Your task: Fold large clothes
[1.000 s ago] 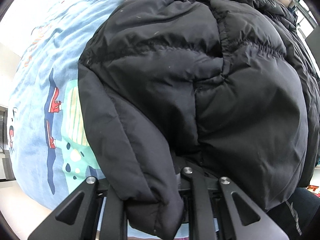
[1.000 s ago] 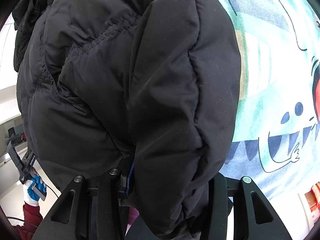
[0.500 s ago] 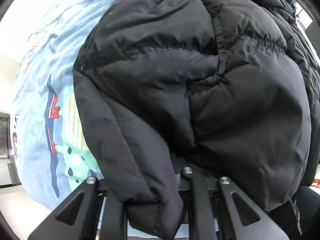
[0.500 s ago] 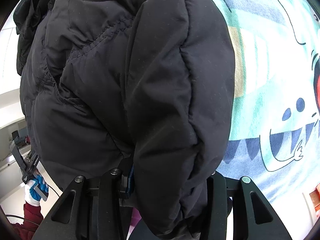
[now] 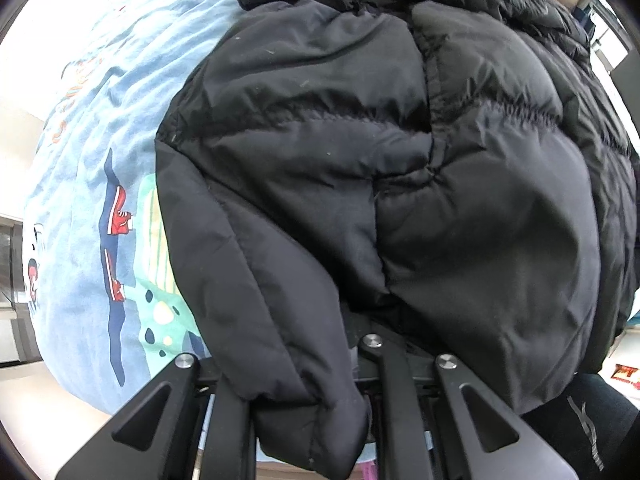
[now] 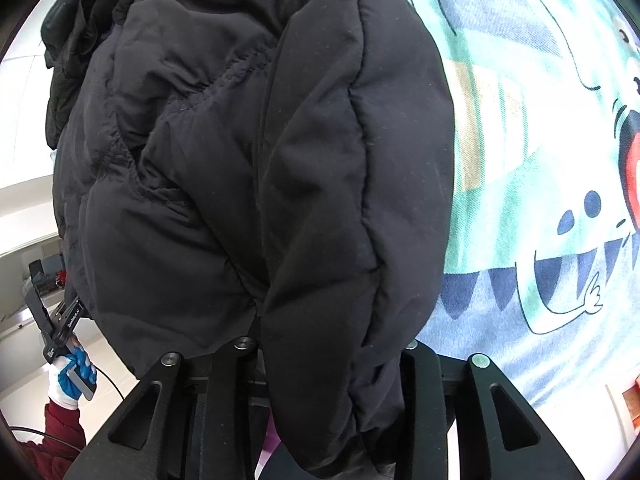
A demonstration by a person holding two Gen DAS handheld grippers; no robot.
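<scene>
A black puffer jacket lies bunched on a light blue cartoon-print bedsheet. It fills most of both views. My left gripper points down and is shut on a thick padded edge of the jacket, which bulges out between its fingers. In the right wrist view a quilted fold of the jacket runs down between the fingers of my right gripper. Its jaws are closing and press on that fold. The fingertips of both grippers are hidden under the fabric.
The sheet's green dinosaur print lies to the right of the jacket. At the lower left a hand in a blue and white glove, with a red sleeve, holds a black device over pale floor. A dark trouser leg is at the lower right.
The right gripper's fingers have drawn closer together on the jacket fold. In the left wrist view the jacket and sheet have shifted slightly, and the grip is the same.
</scene>
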